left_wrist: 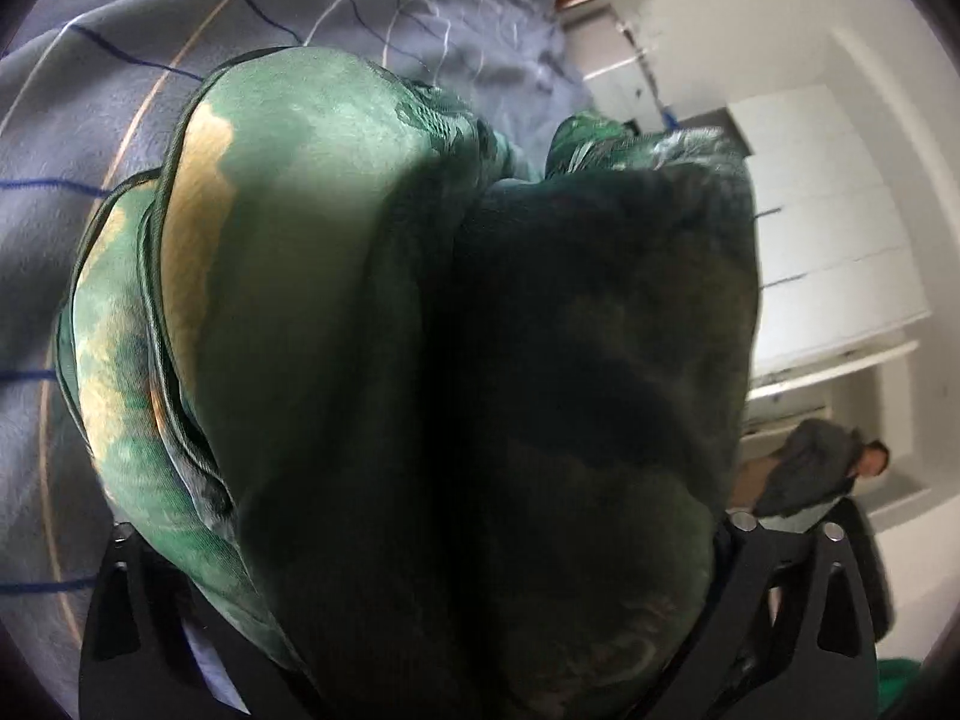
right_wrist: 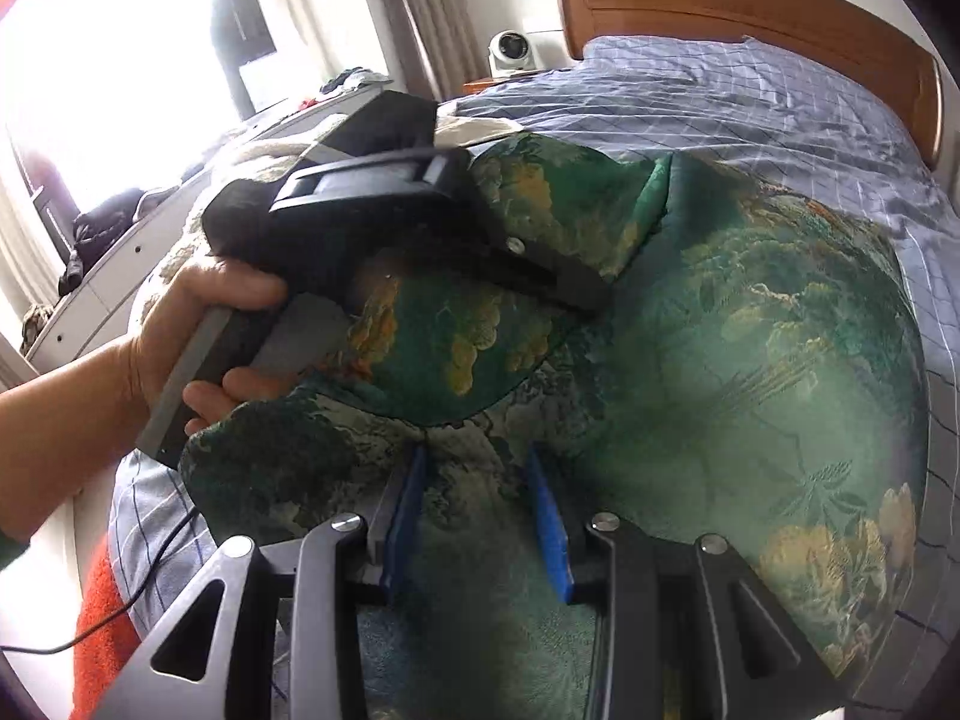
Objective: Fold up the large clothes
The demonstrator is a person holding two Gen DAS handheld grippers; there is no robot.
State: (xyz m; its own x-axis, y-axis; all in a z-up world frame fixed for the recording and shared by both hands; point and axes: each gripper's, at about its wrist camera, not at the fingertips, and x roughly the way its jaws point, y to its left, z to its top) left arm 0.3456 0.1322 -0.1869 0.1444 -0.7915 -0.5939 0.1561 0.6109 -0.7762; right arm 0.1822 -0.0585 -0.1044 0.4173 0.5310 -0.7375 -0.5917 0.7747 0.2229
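Note:
A large green patterned garment [right_wrist: 750, 324] with yellow patches lies spread on the bed. In the right wrist view my left gripper [right_wrist: 576, 288], held in a hand, is shut on a folded flap of the garment [right_wrist: 456, 330] and lifts it. In the left wrist view that cloth [left_wrist: 372, 312] drapes over the fingers and hides them. My right gripper [right_wrist: 480, 480] hovers over the garment's near edge, its blue pads [right_wrist: 552, 516] apart with green cloth lying between them.
The bed has a blue-grey checked sheet [right_wrist: 750, 96] and a wooden headboard [right_wrist: 750, 6]. A white dresser [right_wrist: 120, 264] with clothes stands at the left under a bright window. A white wardrobe [left_wrist: 828, 228] and a seated person [left_wrist: 822, 468] show in the left wrist view.

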